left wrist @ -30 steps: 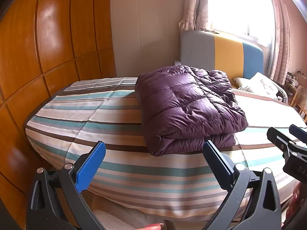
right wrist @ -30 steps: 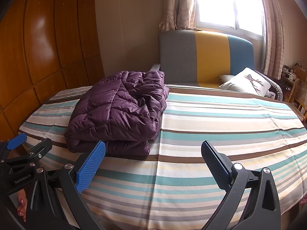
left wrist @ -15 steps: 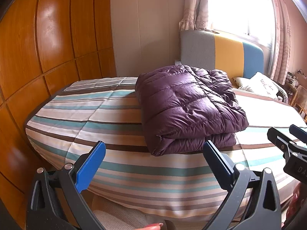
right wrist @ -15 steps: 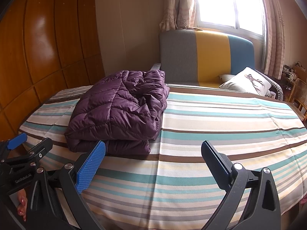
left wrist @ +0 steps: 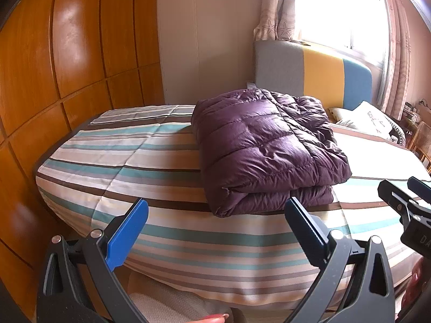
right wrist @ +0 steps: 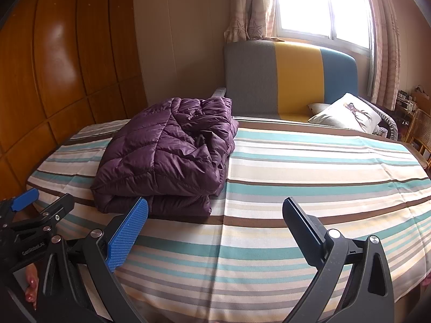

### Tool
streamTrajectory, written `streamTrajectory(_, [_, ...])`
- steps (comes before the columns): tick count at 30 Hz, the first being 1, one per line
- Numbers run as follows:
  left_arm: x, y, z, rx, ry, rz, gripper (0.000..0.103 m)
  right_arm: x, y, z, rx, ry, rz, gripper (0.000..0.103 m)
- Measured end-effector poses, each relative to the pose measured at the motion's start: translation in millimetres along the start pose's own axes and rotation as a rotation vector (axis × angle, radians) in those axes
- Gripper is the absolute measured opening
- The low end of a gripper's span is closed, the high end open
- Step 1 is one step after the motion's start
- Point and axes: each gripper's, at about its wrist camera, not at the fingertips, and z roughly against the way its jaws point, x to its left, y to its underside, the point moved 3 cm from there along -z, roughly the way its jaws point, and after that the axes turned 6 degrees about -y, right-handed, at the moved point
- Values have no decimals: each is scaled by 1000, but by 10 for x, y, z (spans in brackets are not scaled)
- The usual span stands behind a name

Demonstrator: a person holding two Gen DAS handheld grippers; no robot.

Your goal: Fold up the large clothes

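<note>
Both tools hang spread apart and empty: left gripper (left wrist: 215,224) and right gripper (right wrist: 215,223). Purple down jacket (left wrist: 266,148) lies folded on the striped bed (left wrist: 150,161), at one o'clock from the left. Probably finished; any tidying should press bulges flat, gently.
</note>
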Motion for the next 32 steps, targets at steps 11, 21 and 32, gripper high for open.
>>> streamTrajectory(11, [-15, 12, 8, 10, 1, -8, 101, -5, 14, -27, 11, -9, -10, 99])
streamTrajectory(21, [-34, 24, 29, -6, -17, -16, 101, -10, 31, -37, 22, -15, -11, 99])
streamTrajectory(32, [19, 48, -121, 43, -43, -9, 101, -147, 100, -164, 55, 10, -35, 99])
